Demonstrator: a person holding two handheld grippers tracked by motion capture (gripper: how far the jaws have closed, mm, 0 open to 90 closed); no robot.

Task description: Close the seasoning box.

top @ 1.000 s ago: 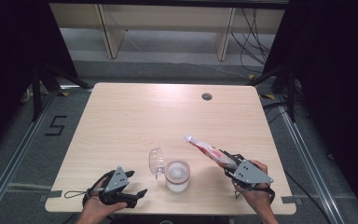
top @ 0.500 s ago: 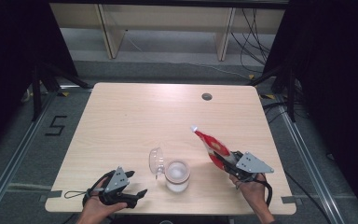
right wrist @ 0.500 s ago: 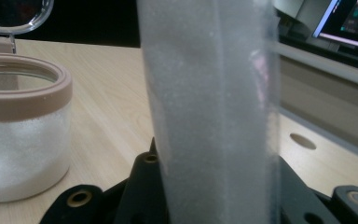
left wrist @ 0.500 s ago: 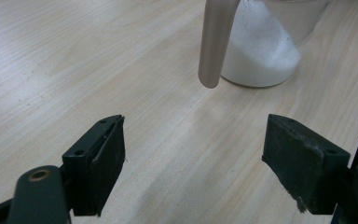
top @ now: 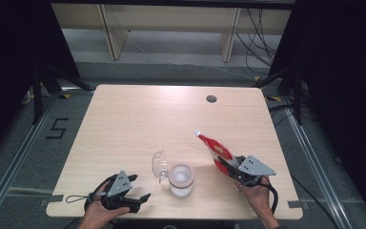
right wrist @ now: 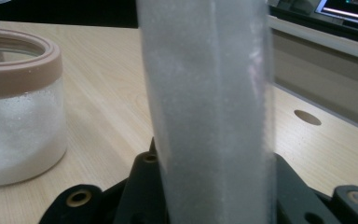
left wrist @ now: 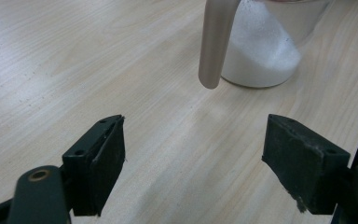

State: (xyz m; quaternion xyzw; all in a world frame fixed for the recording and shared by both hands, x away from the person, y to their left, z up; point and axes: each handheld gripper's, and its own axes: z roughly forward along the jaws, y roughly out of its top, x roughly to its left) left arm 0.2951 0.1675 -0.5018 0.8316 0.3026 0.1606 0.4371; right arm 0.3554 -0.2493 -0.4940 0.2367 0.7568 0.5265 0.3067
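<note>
One jar (top: 181,180) stands on the worktop (top: 138,124) near its front edge, partly filled with white powder and ringed by a tan collar. Its one clear lid (top: 159,164) is hinged open on the side toward the left gripper, and in the left gripper view a tan handle (left wrist: 216,42) hangs down in front of the glass. One red and white pouch (top: 216,149) is held just beside the jar, on the right gripper's side, apart from it. One dark round hole (top: 211,99) sits in the worktop near the far edge.

Two grippers are in use. The left gripper (top: 136,187) rests low on the worktop at the front left corner, the person's hand wrapped around its body, its jaws spread wide with nothing between them and aimed at the jar. The right gripper (top: 228,164) is raised off the worktop in the person's right hand and slants up and away from the person; its jaws clamp the lower end of the pouch, whose top points toward the far side of the worktop. In the right gripper view the pouch (right wrist: 209,107) stands up out of the jaws.
</note>
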